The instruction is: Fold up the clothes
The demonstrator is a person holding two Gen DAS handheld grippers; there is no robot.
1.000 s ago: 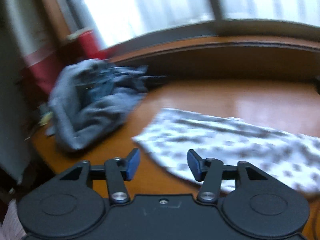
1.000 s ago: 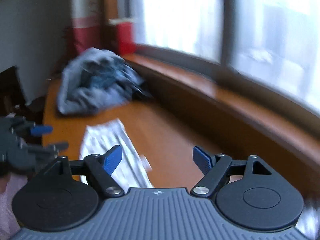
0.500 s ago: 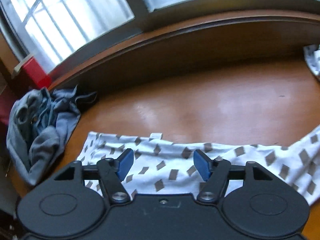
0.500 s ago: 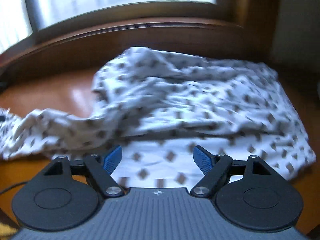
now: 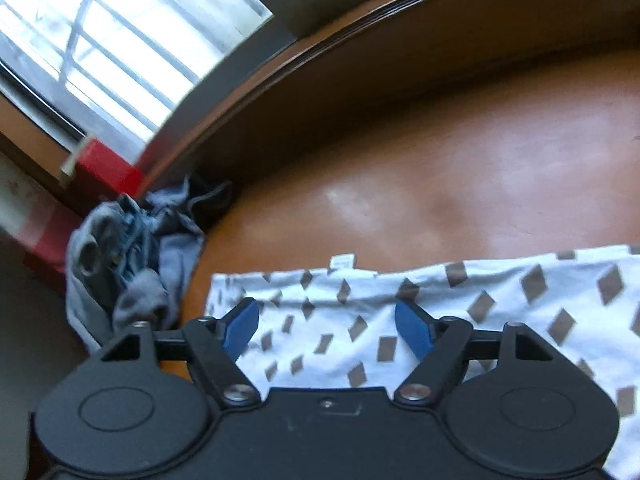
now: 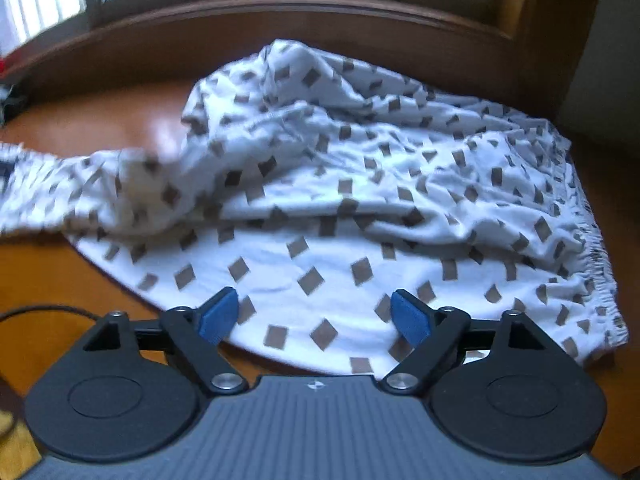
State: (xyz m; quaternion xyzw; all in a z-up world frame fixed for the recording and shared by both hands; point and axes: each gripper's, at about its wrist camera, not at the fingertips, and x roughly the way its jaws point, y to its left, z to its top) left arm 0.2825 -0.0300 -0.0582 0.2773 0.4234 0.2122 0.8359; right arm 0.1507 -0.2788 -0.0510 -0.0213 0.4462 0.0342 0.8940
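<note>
A white garment with brown diamond marks (image 6: 340,208) lies rumpled on the wooden table (image 6: 120,128); an elastic hem runs down its right side. Its other end lies flat in the left wrist view (image 5: 460,304), with a small tag at the top edge. My left gripper (image 5: 326,330) is open and empty, just above that flat end. My right gripper (image 6: 314,314) is open and empty, over the near edge of the rumpled part.
A pile of grey and blue clothes (image 5: 128,264) lies at the table's left end by a red box (image 5: 104,168). A raised wooden sill (image 5: 360,52) and windows run along the back. A dark cable (image 6: 44,308) lies near the front left.
Both grippers have swung from looking along the table toward the grey pile to looking down at the patterned garment, and have come closer to it. Both stay open.
</note>
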